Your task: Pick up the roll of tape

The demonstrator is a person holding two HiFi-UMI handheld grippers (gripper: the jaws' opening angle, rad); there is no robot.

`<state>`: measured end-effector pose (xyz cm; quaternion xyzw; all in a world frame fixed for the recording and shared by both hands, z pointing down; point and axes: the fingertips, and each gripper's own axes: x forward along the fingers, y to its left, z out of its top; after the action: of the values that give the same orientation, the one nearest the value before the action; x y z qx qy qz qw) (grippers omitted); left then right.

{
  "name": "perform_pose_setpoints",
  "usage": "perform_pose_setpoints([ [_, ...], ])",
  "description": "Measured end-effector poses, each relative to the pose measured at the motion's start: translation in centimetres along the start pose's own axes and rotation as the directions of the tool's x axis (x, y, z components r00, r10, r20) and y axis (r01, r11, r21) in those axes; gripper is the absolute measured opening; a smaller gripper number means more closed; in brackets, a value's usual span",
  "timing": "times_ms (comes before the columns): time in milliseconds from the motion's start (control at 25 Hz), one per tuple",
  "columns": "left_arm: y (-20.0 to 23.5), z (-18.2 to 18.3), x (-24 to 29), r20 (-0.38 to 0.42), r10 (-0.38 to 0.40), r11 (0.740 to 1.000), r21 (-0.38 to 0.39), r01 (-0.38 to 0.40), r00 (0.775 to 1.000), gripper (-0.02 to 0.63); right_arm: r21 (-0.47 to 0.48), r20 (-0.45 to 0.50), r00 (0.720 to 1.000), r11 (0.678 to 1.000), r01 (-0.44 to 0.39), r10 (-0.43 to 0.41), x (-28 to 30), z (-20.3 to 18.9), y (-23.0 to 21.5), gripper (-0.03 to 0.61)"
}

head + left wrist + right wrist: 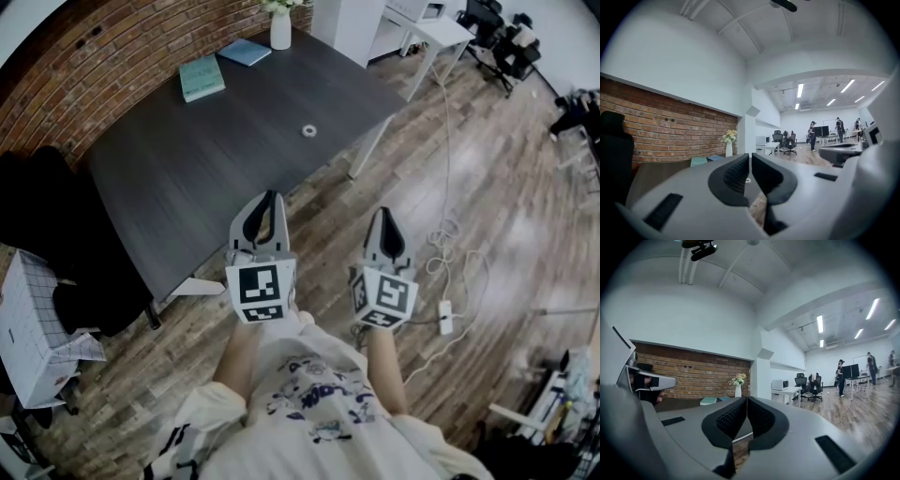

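Note:
The roll of tape (309, 130) is a small pale ring lying flat on the dark table (187, 178), towards its right side. Both grippers hover over the wooden floor, short of the table's near edge and well away from the roll. My left gripper (272, 194) points at the table with its jaws shut and nothing between them. My right gripper (384, 211) is beside it, also shut and empty. In the left gripper view the roll of tape (748, 180) shows as a tiny spot just below the closed tips of the left gripper (750, 154). The right gripper view shows the right gripper (746, 398) with its jaws together.
A teal book (202, 77), a blue book (246, 52) and a white vase (280, 28) stand at the table's far end by the brick wall. A black chair (37, 206) and a white box (28, 328) are at the left. A cable and power strip (445, 317) lie on the floor at the right.

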<state>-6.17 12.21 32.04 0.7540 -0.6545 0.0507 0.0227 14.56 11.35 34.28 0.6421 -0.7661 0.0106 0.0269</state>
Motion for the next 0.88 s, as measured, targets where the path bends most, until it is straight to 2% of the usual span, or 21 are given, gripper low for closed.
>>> perform_pose_setpoints([
  [440,-0.7,-0.5,3.2,-0.015,-0.019,1.0,-0.006,0.019,1.0,0.003,0.0,-0.006,1.0,1.0,0.013,-0.013,2.5,-0.2,-1.5,0.007],
  [880,0.0,-1.1,11.2,-0.044,-0.066,0.998,-0.015,0.065,0.997,0.055,-0.01,-0.005,1.0,1.0,0.015,-0.015,10.1,0.0,-2.5,0.008],
])
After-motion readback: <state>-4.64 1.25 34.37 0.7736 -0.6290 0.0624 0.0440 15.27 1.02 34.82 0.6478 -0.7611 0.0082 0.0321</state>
